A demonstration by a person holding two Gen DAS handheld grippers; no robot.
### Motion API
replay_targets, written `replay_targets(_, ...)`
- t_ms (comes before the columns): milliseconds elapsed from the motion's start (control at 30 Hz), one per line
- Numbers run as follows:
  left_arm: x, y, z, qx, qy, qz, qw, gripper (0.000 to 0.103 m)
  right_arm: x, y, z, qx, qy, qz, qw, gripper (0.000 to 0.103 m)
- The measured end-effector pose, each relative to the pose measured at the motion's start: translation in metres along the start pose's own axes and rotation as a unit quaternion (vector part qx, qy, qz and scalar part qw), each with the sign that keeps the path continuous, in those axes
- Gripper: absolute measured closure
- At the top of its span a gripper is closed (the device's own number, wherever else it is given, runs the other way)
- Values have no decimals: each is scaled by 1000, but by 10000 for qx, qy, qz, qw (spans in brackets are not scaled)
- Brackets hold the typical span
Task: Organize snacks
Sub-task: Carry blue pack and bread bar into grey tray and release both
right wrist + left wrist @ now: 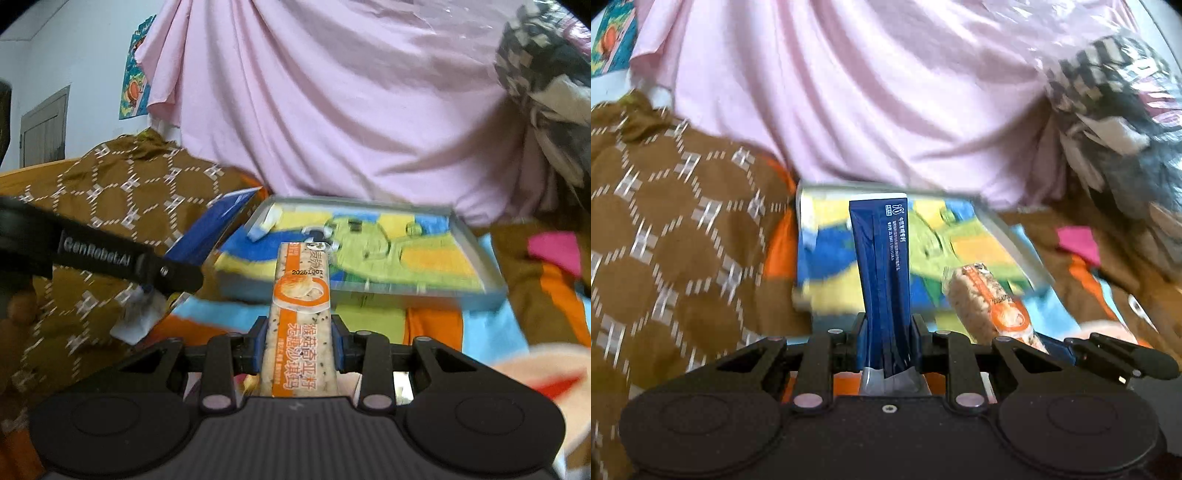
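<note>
My left gripper (888,326) is shut on a dark blue stick packet (881,258) that stands up ahead of the jaws, above a clear shallow tray (1008,229) lying on a colourful cartoon mat. My right gripper (300,332) is shut on an orange and speckled-beige snack bar (301,291) pointing toward the same clear tray (476,251). In the right wrist view the left gripper (173,275) reaches in from the left with the blue packet (214,225). The snack bar (982,302) also shows at the lower right of the left wrist view.
Brown patterned cloth (676,229) is heaped on the left, a pink sheet (332,103) hangs behind the tray, and a black and white checkered bundle (543,85) sits at the right. A small white wrapper (264,223) lies in the tray's near-left corner. A pink item (554,251) lies right of the tray.
</note>
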State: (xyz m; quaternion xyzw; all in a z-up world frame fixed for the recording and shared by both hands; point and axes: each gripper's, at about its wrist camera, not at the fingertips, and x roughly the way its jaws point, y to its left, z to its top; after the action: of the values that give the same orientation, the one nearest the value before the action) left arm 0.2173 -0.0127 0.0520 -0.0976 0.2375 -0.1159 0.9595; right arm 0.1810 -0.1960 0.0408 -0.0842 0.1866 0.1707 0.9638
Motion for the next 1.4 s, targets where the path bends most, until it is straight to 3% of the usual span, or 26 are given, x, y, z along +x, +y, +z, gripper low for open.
replay_targets(233,79,13,46,-93,37,198,9998,79,76,-24,44,63,-131,-58,9999,65)
replay_targets(400,121,26,58,-125,159,355,9992,79,127,-42,58,177,-125,-114,9997,65)
replay_targets(633,150,36,52,-161,404,434,9981,79,169,-53,46,296,127,-161,9994,66)
replay_targets(933,163,37,42,-254,598,475,9968,73,181,-60,30,528,412,-270,9974,64)
replay_targets(1133,146,37,46,-309,498,541,9968,60,162,-68,34,693,160,-432,9965,47)
replay_targets(1200,134,38,47,-362,372,551,9971,51,149,-70,36,825,37,-428,9957,39)
replay_targets(1267,119,38,47,-409,109,645,9970,30,137,-68,37,878,-130,-489,9949,29)
replay_targets(1300,110,38,46,-433,-68,698,9966,27,130,-66,38,874,-222,-551,9944,22)
replay_targets(1400,86,38,45,-501,-410,793,9947,18,111,-57,40,728,-460,-635,9943,15)
